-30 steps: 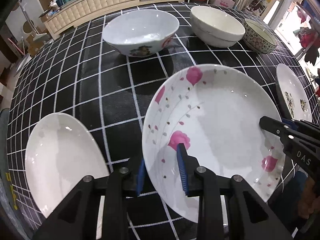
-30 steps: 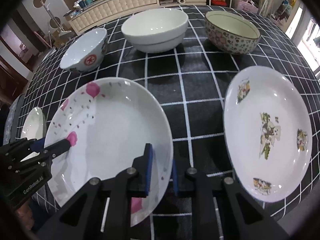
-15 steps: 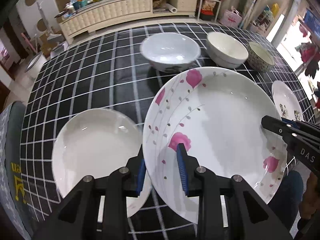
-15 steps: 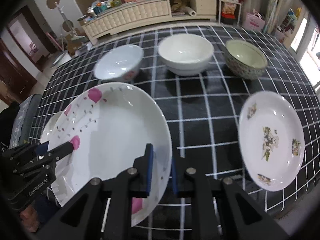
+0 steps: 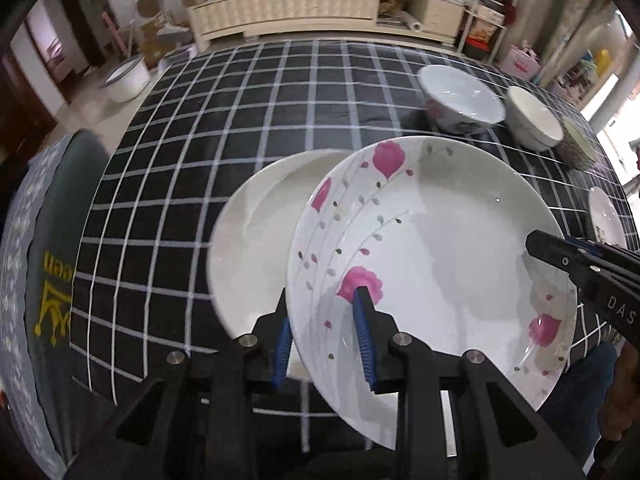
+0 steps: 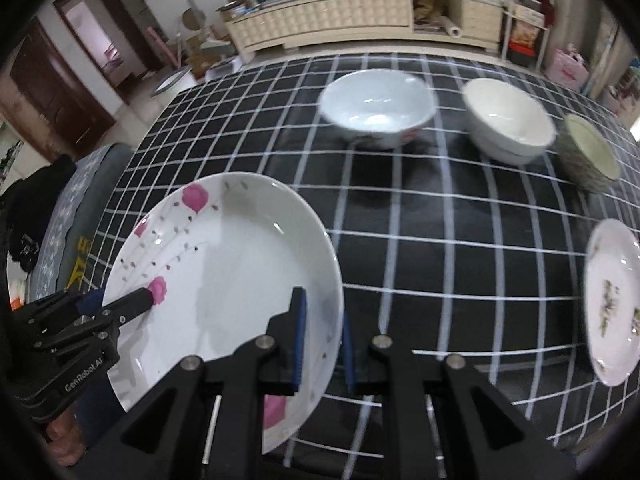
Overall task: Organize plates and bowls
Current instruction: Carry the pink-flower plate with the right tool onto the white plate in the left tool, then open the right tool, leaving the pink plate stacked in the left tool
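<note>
Both grippers hold a white plate with pink flowers [image 5: 432,264] above the table; it also shows in the right wrist view [image 6: 228,280]. My left gripper [image 5: 324,344] is shut on its left rim. My right gripper [image 6: 322,340] is shut on its right rim, and shows at the right of the left wrist view [image 5: 576,264]. The flowered plate hangs partly over a plain white plate [image 5: 256,240] lying on the black checked tablecloth [image 5: 200,128]. A third plate with a dark printed pattern [image 6: 612,300] lies at the right.
Three bowls stand at the back right: a white bowl with a red print [image 6: 378,112], a plain white bowl [image 6: 508,120] and a patterned bowl [image 6: 588,152]. A cushioned seat [image 5: 36,280] is beyond the table's left edge. A low cabinet [image 5: 288,4] stands beyond the table.
Both grippers have carried the flowered plate up and to the left. It now overlaps the plain white plate. The bowls have shifted to the right in both views.
</note>
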